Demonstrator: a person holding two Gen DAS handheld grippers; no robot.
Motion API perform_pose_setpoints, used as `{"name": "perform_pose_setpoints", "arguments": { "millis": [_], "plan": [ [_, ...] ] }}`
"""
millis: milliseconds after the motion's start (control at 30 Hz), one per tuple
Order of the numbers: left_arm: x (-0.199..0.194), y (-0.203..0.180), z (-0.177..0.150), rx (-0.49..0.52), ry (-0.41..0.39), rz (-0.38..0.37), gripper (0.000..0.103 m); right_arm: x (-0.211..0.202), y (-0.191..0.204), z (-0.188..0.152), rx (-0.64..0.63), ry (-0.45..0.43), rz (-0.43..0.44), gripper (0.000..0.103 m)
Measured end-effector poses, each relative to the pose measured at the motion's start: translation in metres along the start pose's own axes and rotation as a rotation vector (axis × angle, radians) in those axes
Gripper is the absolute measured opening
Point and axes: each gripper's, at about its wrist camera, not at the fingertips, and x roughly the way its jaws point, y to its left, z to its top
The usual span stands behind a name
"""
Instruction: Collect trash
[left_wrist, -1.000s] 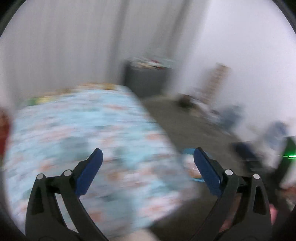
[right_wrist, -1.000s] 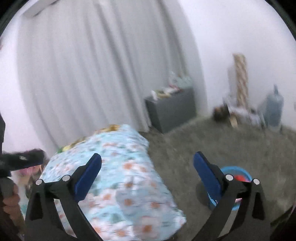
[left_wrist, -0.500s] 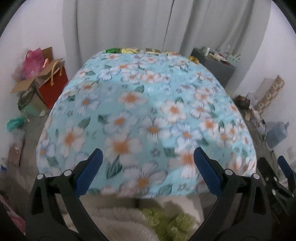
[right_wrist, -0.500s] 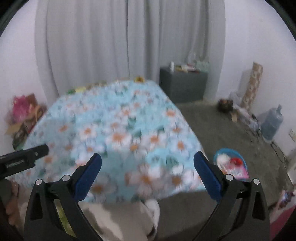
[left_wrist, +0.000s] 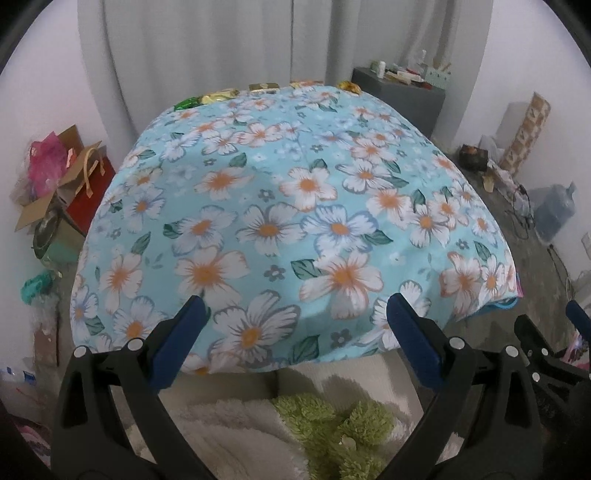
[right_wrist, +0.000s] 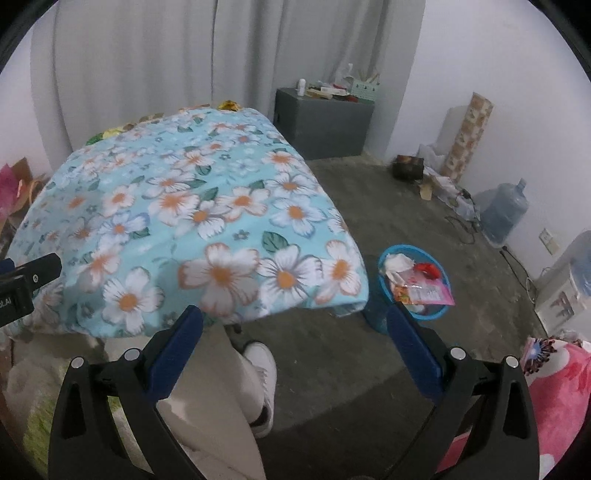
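A table under a blue floral cloth (left_wrist: 288, 206) fills the left wrist view. Several shiny wrappers (left_wrist: 218, 96) lie along its far edge, also visible as wrappers (right_wrist: 229, 105) in the right wrist view. A blue bin (right_wrist: 413, 286) with paper and wrappers in it stands on the floor at the table's near right corner. My left gripper (left_wrist: 295, 343) is open over the table's near edge, holding nothing. My right gripper (right_wrist: 291, 350) is open above the floor and a person's white trouser leg and shoe (right_wrist: 258, 373), empty too.
A grey cabinet (right_wrist: 325, 118) with small items stands by the curtain. Boxes and bags (left_wrist: 62, 177) pile at the left wall. A water jug (right_wrist: 504, 210), cables and a patterned roll (right_wrist: 467, 136) line the right wall. Grey floor (right_wrist: 388, 206) lies open between table and wall.
Both views have swung left from the floor and right wall onto the table. The right gripper has since turned back right, bringing the bin closer. Both grippers stayed open.
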Motion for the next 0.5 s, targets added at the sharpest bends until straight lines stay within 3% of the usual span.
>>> {"name": "perform_pose_setpoints", "arguments": {
  "millis": [500],
  "plan": [
    [-0.002,-0.004,0.002,-0.005,-0.009,0.037,0.094,0.004,-0.017,-0.002,0.005,-0.007,-0.032,0.097]
  ]
}}
